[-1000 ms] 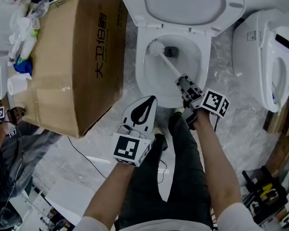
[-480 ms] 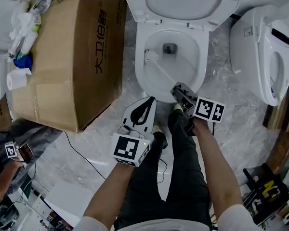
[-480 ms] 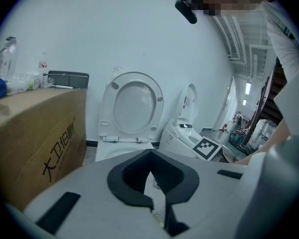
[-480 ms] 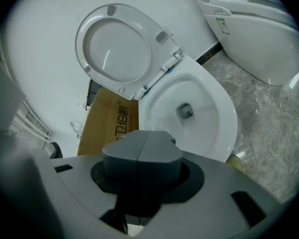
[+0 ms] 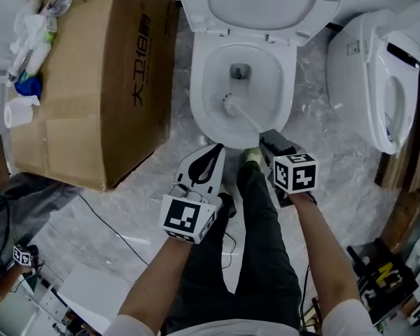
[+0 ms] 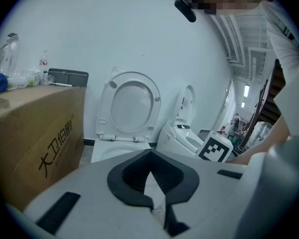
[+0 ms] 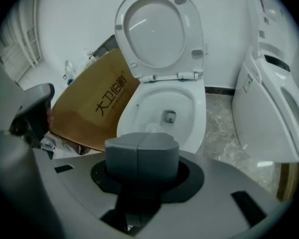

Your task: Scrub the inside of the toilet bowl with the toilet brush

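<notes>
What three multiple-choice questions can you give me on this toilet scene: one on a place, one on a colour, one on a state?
1. Where is the head of the toilet brush?
A in the toilet bowl
B on the floor
C on a shelf

2. What colour is the cardboard box beside the toilet?
A blue
B white
C brown

3. The right gripper is:
A open and empty
B shut on the brush handle
C shut on a cloth

Answers:
1 A, the bristles lie inside the bowl in the head view.
2 C, its sides are plain brown.
3 B, the grey handle end sits between its closed jaws in the right gripper view.
</notes>
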